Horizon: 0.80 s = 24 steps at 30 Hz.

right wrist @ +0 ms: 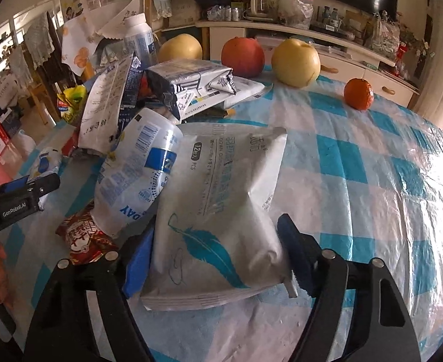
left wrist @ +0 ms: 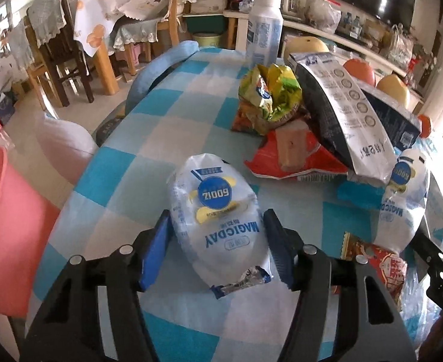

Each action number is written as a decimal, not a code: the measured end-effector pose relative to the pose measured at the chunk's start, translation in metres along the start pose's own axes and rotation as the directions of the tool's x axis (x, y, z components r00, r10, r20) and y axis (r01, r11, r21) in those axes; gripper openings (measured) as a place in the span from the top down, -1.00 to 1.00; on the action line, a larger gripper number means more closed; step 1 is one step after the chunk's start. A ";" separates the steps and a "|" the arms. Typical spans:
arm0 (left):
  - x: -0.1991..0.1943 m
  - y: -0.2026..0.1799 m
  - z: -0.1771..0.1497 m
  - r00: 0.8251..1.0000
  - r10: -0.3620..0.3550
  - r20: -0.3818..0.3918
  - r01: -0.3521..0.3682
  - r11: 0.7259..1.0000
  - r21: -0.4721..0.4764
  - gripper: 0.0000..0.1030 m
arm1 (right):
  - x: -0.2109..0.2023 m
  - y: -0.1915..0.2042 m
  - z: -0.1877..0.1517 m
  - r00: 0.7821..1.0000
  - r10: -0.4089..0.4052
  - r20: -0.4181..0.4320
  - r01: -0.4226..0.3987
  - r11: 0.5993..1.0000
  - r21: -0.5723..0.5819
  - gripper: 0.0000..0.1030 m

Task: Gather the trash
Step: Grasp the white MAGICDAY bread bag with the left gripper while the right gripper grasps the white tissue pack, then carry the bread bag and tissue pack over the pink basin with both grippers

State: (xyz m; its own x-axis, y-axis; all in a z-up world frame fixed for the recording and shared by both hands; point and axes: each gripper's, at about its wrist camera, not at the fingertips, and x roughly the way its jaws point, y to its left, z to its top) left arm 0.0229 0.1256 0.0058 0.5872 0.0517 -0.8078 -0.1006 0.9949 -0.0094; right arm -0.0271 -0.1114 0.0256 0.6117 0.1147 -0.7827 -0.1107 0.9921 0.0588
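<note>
A white Magicday pouch [left wrist: 215,211] lies on the blue-checked tablecloth [left wrist: 124,163], and my left gripper [left wrist: 218,241] is shut on it, a blue pad against each of its sides. My right gripper [right wrist: 218,256] is shut on a white pack printed with a teal feather [right wrist: 221,187], gripped across its near end. A second Magicday pouch [right wrist: 137,175] leans on that pack's left edge. More trash is heaped behind: a red wrapper [left wrist: 293,157], a crumpled yellow-green wrapper [left wrist: 269,93] and a dark blue and silver bag [left wrist: 342,105].
A white bottle [left wrist: 263,33] stands at the table's far edge. A red fruit [right wrist: 242,55], a yellow fruit [right wrist: 295,61] and an orange [right wrist: 358,93] sit at the back right. A pink bin [left wrist: 4,205] stands off the table's left side. Chairs stand beyond.
</note>
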 end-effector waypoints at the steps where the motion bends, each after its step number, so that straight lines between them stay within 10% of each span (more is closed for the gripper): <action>1: 0.000 0.001 0.000 1.000 -0.007 0.001 0.007 1.000 -0.004 -0.17 | -0.002 0.000 0.000 1.000 0.000 0.006 0.000 1.000 0.003 -0.47; 16: -0.025 0.048 0.001 0.990 -0.129 0.055 0.135 0.984 -0.118 -0.15 | -0.043 -0.006 -0.005 0.991 -0.029 0.132 0.023 0.999 0.045 -0.37; 24: -0.064 0.071 0.008 0.981 -0.086 0.176 0.108 0.987 -0.120 -0.16 | -0.073 -0.003 -0.007 0.978 0.098 0.184 -0.124 0.983 0.134 -0.37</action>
State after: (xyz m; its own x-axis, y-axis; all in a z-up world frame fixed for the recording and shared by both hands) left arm -0.0154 0.1933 0.0614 0.7255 -0.0197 -0.6880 -0.1320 0.9770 -0.1672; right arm -0.0774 -0.1235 0.0784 0.7315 0.2189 -0.6458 -0.0795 0.9680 0.2380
